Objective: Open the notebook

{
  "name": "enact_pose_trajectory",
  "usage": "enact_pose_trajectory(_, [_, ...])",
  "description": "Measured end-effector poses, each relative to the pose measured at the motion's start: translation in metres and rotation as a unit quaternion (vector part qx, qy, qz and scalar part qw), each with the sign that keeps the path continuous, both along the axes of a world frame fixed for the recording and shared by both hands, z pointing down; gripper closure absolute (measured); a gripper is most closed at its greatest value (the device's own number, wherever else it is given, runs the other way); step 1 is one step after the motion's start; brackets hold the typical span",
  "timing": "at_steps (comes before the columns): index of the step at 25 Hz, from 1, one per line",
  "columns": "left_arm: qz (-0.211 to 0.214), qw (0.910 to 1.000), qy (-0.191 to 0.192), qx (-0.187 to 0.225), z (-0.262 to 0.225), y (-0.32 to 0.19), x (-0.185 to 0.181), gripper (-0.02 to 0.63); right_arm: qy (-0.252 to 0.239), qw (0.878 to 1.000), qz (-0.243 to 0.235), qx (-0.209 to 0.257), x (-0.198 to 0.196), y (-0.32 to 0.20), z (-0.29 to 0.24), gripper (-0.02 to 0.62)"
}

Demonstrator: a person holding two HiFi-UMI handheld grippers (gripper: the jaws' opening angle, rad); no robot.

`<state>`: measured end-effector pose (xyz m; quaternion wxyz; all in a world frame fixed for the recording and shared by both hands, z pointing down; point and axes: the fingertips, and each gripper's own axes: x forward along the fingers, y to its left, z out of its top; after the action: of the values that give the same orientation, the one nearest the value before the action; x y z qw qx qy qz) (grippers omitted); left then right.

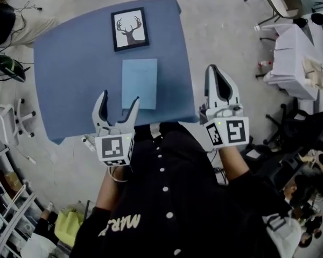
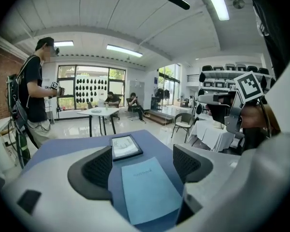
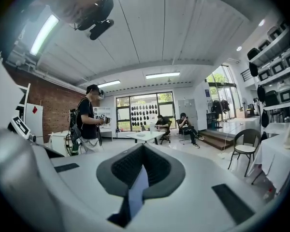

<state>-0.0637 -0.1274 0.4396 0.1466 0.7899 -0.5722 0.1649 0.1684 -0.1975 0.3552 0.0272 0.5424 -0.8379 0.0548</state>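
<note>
While the notebook (image 1: 139,83) lies closed at the middle of the blue worktop (image 1: 70,63) in the head view, a framed deer picture (image 1: 130,28) lies just above it, apart from it. Left tool (image 1: 119,98), lower centre-left: jaws apart, tips over the notebook's lower left corner. Right tool (image 1: 215,74), centre-right at the worktop's right edge: jaws together.

Left gripper view: left tool (image 2: 142,166) open and empty. Notebook (image 2: 150,190) shows between the jaws, flat on the worktop (image 2: 63,151), cover down. Picture (image 2: 125,146) beyond it. Person (image 2: 36,91) stands at the left of the frame.

Right gripper view: right tool (image 3: 141,166) closed, pads meeting, nothing held. Notebook not in this view.
</note>
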Motion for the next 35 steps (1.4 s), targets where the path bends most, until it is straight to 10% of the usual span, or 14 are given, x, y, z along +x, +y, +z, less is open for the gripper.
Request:
enact_pose_trajectory(15, [0.0, 0.9781, -0.069, -0.196, 0.186, -0.007, 0.105, 0.225, -0.022, 0.994, -0.029, -0.102, 0.058, -0.001, 0.114, 0.59])
enact_pose_trajectory(28, [-0.044, 0.9559, -0.167, -0.237, 0.234, 0.009, 0.101, 0.383, -0.027, 0.99, -0.045, -0.131, 0.069, 0.001, 0.157, 0.589])
enact_pose_trajectory(35, [-0.063, 0.96, -0.152, -0.226, 0.235, 0.008, 0.101, 0.427, -0.029, 0.989, -0.051, -0.132, 0.07, 0.002, 0.16, 0.589])
